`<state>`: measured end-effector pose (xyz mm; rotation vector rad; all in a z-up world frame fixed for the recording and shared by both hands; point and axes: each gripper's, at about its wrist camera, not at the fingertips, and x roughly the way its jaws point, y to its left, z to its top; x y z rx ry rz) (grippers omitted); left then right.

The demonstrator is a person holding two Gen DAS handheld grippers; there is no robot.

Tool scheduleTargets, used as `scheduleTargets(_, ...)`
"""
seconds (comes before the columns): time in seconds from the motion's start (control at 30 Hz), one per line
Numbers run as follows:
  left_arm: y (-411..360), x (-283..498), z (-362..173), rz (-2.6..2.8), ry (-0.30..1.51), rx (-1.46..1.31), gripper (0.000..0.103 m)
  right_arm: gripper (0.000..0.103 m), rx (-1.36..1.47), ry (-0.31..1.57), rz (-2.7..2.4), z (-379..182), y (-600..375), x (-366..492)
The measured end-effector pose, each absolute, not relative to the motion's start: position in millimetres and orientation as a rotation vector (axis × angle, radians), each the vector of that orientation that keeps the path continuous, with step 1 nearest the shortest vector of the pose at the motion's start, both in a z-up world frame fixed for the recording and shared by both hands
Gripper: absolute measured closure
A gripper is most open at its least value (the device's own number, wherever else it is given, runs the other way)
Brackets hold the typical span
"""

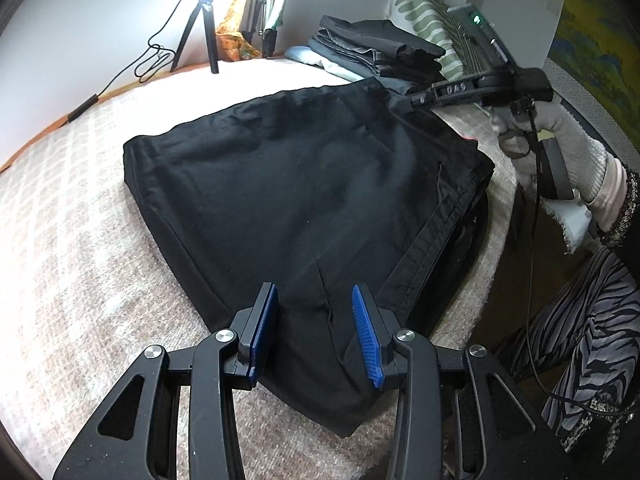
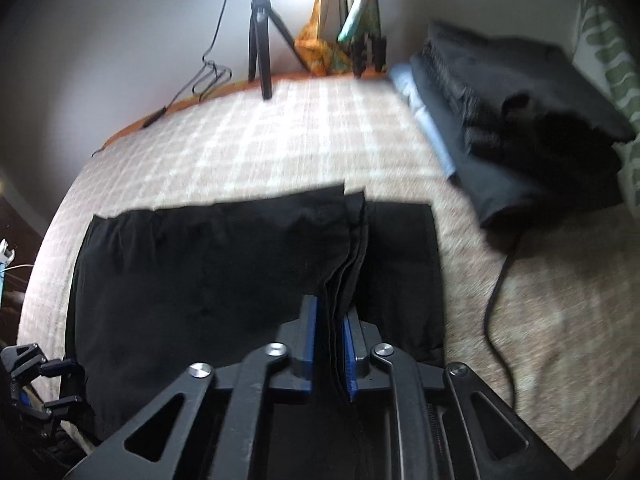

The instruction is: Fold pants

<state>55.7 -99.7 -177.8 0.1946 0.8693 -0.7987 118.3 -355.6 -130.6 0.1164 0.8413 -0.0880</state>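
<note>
Left claw (image 1: 314, 334) stands released, its blue pads spread and a corner of the black pants (image 1: 304, 184) lying between them, ungripped. Right claw (image 2: 330, 344) is clenched on a bunched edge of several pants layers, which rise ahead of its pads. The pants lie partly folded on the bed (image 1: 80, 220), spreading ahead of both claws. Judgement: a fold is under way, the right claw carrying its edge; next the left claw should close on its corner so both lift together. The gloved right hand (image 1: 560, 152) holds its tool level, low over the far edge. Beyond lie stacked clothes (image 2: 520, 120) and a tripod (image 2: 260, 40).
</note>
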Motion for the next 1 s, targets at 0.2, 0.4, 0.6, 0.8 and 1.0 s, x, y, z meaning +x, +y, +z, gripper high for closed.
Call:
scheduleTargets(0.2, -100, 54, -177, -0.796, 0.869, 0.194, 0.066, 0.077, 0.055, 0.751, -0.076, -110, -336, 125)
scheduleTargets(0.4, -97, 51, -176, -0.796, 0.866, 0.195, 0.066, 0.076, 0.046, 0.786, -0.031, -119, -317, 154)
scheduleTargets(0.6, -95, 47, -177, -0.796, 0.865, 0.198, 0.066, 0.075, 0.040, 0.840, -0.036, -134, -312, 171)
scheduleTargets(0.8, -93, 44, -175, -0.792, 0.864, 0.196, 0.066, 0.075, 0.071, 0.878, -0.029, -145, -317, 183)
scheduleTargets(1.0, -78, 41, -167, -0.772, 0.866, 0.108, 0.066, 0.074, 0.048, 0.868, -0.031, -148, -313, 181)
